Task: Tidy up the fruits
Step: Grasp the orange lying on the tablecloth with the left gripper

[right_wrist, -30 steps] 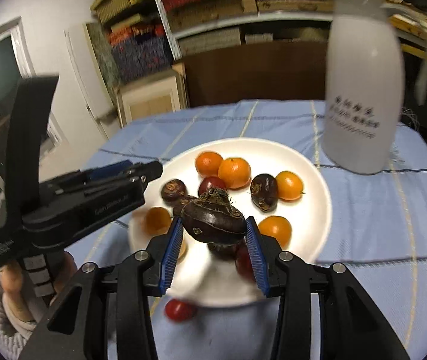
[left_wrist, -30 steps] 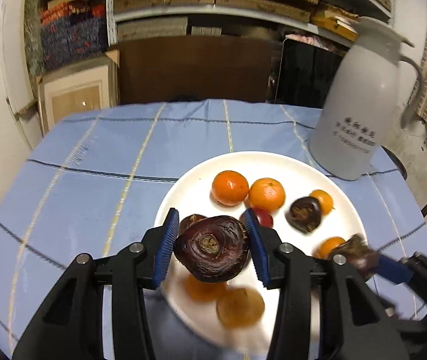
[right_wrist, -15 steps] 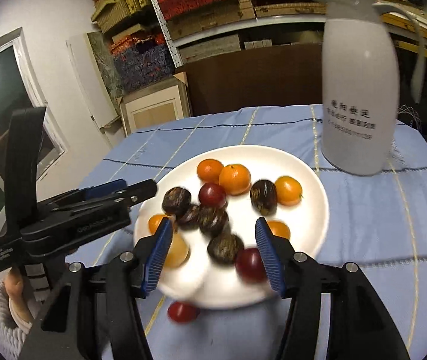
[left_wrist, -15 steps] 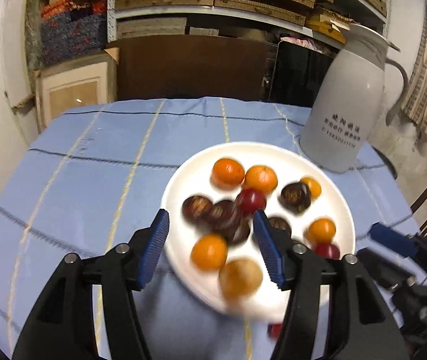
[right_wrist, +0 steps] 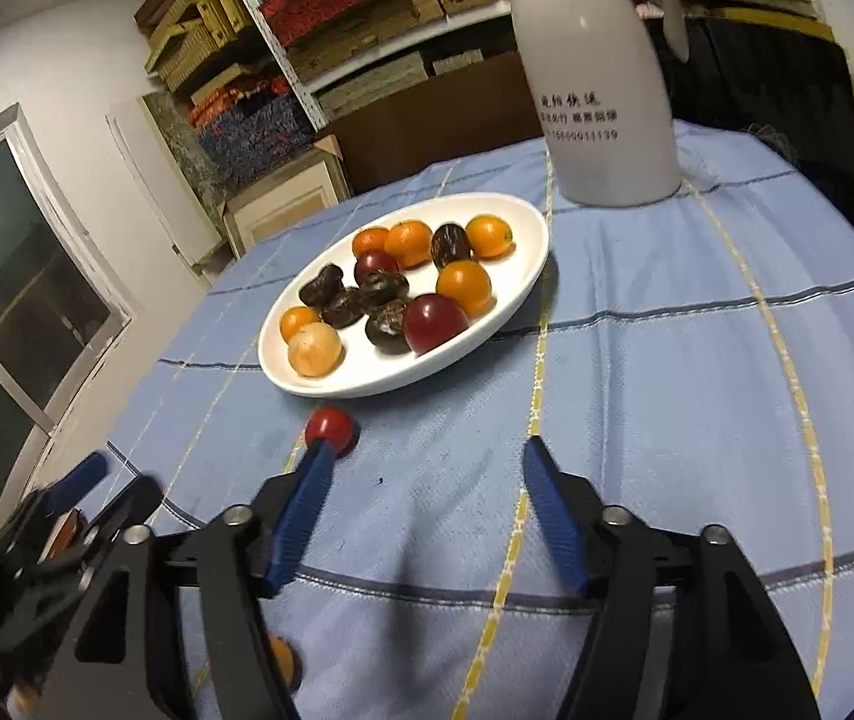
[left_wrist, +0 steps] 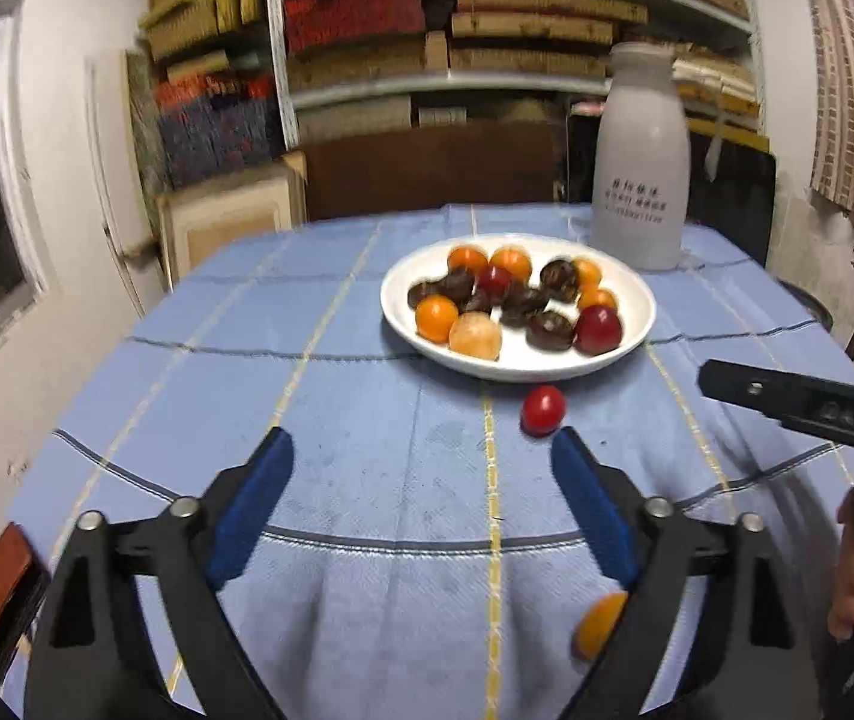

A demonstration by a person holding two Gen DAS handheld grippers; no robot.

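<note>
Here the left gripper (left_wrist: 420,456) hangs low over the counter (left_wrist: 366,480) with its jaws spread wide and nothing between them; the right gripper (right_wrist: 420,468) is likewise wide and empty, tilted so the scene leans in its view. Both point forward toward the white plate (left_wrist: 637,324), well short of it.

Just off the left gripper's right fingertip lies a red cherry tomato (left_wrist: 542,410) — loose on the cloth, near the plate's rim but apart from it. It looks light, smooth and round, so likely to roll or squirt out; I would close gently across its widest middle. A small orange fruit (left_wrist: 598,624) sits nearer still, partly hidden behind the left gripper's right finger — firmer-skinned, probably, but just as round. The rest of the fruit sits heaped on the plate, beside a white jug (right_wrist: 601,90).
</note>
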